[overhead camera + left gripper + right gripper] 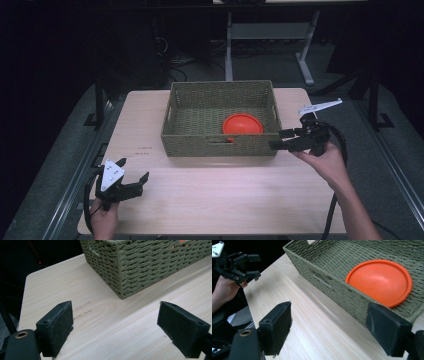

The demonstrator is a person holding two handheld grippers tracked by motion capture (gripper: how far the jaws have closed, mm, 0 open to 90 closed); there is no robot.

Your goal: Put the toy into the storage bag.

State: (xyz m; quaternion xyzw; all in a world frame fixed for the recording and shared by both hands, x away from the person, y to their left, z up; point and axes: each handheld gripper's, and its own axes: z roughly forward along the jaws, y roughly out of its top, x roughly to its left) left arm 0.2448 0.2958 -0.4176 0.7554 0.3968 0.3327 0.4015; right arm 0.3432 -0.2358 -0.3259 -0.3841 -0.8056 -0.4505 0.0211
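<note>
**Orange dish sits in the basket, both grippers empty**

Pale wood covers the table (210, 195), set in a dark room with desk legs and cables on the floor behind it. Nearest the person, at the front left corner, the left gripper (134, 183) hovers just above the wood with its jaws spread wide and nothing between them; in the left gripper view its pads (58, 326) frame bare table, with a corner of the basket (140, 267) beyond. Further in, on the right, the right gripper (280, 140) is held just beside the basket's front right corner, pointing at it, jaws likewise released and holding nothing. In the right gripper view the gap between its jaws looks along the basket's front wall (332, 290) toward the orange dish (379, 281).

That dish (242, 124) lies in the front right part of the woven basket (200, 145), close against the front wall, apparently dome side up. It looks like thin moulded plastic: probably light, fairly stiff, and smooth enough to slip. The raised rim is the likely place to pinch it, coming from above, since the basket wall blocks a low approach and the dome offers no flat face. The basket itself is stiff weave with a handle slot (220, 141) in its front wall.
</note>
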